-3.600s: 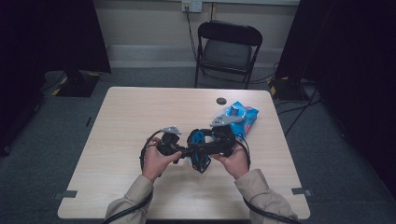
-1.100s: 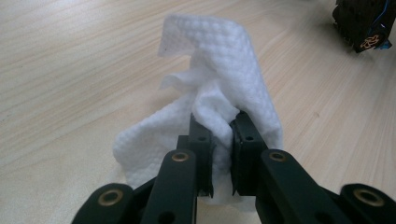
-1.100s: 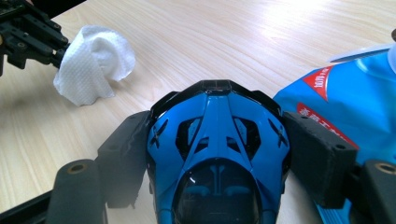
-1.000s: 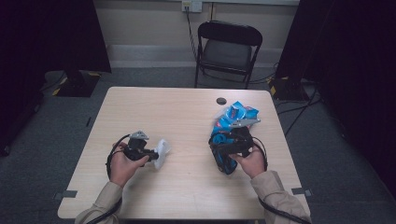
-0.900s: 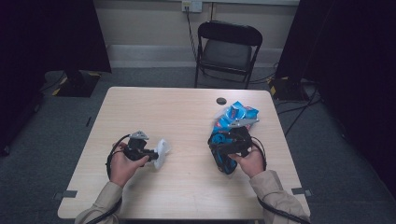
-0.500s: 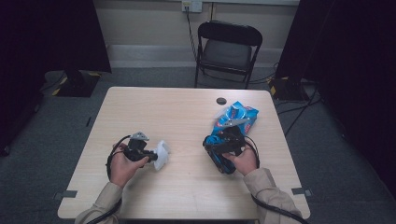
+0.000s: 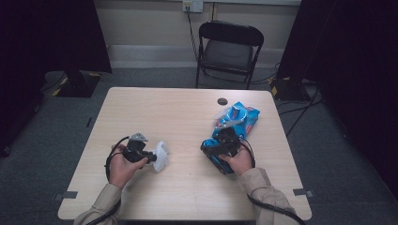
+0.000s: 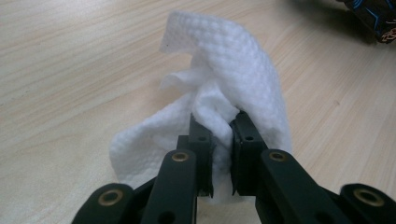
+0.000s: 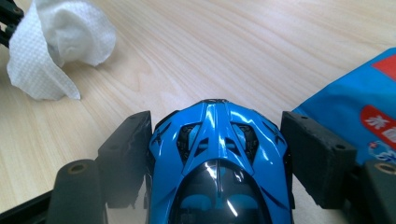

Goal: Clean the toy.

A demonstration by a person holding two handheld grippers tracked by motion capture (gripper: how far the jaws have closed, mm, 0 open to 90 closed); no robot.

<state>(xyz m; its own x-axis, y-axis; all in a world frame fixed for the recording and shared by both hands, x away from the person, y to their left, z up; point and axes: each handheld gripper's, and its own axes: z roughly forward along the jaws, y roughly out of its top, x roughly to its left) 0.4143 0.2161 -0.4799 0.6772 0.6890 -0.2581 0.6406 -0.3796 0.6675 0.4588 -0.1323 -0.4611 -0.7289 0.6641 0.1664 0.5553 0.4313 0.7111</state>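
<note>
Wooden table point(image 7: 187, 112) holds blue packet point(image 9: 359, 112) (red label, writing unreadable).

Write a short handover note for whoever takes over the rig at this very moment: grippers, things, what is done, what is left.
Left gripper: shut on the white wipe, low over the table, left side.
Right gripper: jaws wide around the blue toy car, pads at its flanks, nose forward.
Blue wipes pack lies beside the car, right side.
Done: a wipe is out, the car is gripped.
Left, probably: bring wipe and car together, clean the car.
</note>
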